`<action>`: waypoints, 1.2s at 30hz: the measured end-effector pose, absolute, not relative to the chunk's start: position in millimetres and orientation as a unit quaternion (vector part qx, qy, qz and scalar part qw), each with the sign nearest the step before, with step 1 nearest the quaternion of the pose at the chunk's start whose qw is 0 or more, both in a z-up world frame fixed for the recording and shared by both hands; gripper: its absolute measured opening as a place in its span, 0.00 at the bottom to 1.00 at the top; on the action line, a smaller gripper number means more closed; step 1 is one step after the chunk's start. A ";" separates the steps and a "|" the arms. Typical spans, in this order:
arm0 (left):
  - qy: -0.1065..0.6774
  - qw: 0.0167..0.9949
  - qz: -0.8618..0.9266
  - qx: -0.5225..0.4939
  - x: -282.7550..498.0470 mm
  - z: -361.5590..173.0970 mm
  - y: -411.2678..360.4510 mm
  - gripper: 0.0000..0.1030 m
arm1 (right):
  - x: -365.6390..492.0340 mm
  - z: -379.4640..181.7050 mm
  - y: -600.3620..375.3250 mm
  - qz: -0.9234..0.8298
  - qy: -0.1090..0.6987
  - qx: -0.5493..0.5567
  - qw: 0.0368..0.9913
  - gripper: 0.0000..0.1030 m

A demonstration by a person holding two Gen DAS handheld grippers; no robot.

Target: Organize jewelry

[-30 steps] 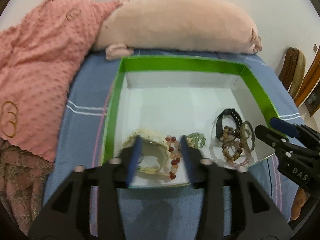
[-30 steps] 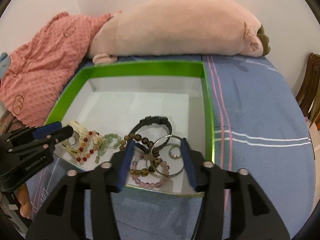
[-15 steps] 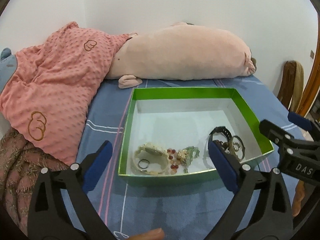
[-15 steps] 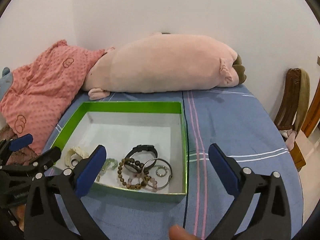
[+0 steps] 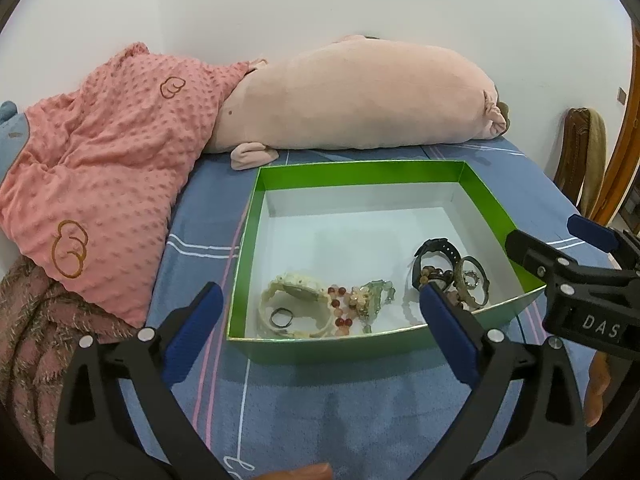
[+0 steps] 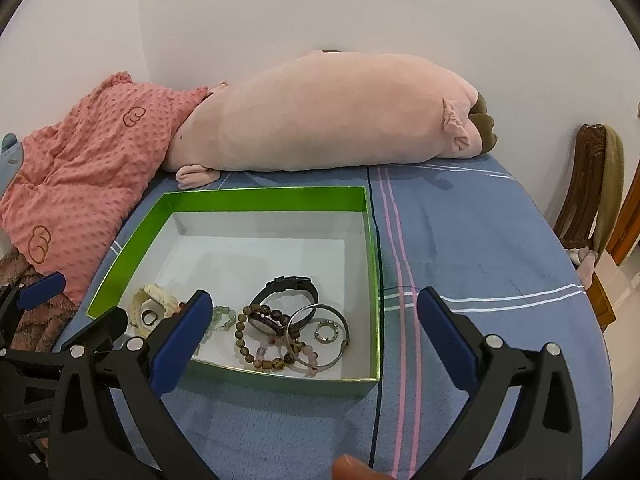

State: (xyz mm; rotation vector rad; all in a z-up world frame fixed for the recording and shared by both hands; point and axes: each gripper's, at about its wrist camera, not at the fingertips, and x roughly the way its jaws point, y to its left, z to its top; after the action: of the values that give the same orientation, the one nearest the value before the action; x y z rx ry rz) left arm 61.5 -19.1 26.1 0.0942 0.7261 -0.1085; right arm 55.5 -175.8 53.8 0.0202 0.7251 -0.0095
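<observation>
A green box with a white inside (image 5: 360,172) lies on the blue bedsheet and holds all the jewelry. At its near left are a cream watch (image 5: 294,296), a small dark ring (image 5: 281,317), red beads (image 5: 340,308) and a green bracelet (image 5: 378,292). At the near right lie a black watch (image 6: 286,292), a silver bangle (image 6: 320,336), a brown bead bracelet (image 6: 248,344) and a small ring (image 6: 329,331). My left gripper (image 5: 318,300) hangs wide open before the box's near wall (image 6: 260,194), holding nothing. My right gripper (image 6: 313,300) is just as wide open and holds nothing.
A long pink plush pig (image 5: 360,96) lies along the wall behind the box. A pink dotted blanket (image 5: 100,168) and a brown fuzzy one (image 5: 24,320) pile up at the left. A wooden chair (image 6: 588,200) stands off the bed's right edge. Bare sheet (image 6: 460,240) stretches right of the box.
Both grippers went from half shut over the jewelry to wide open, and drew back and up from the box. The jewelry stays in the box.
</observation>
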 end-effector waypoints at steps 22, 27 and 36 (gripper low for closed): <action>0.378 0.923 -0.057 0.026 71.0 18.5 -10.6 0.97 | 57.3 49.1 -172.3 0.000 0.363 0.002 0.932 0.99; 0.380 0.923 -0.058 0.025 71.2 17.6 -10.5 0.97 | 57.4 48.7 -172.9 0.000 0.363 0.002 0.932 0.99; 0.384 0.921 -0.060 0.023 72.2 15.5 -11.4 0.97 | 57.6 48.5 -172.7 0.000 0.363 0.002 0.932 0.99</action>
State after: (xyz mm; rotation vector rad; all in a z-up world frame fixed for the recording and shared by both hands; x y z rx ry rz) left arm 72.2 -11.4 15.5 0.0473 0.7896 -0.1226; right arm 57.6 -172.7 48.5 0.0041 0.7434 -0.0004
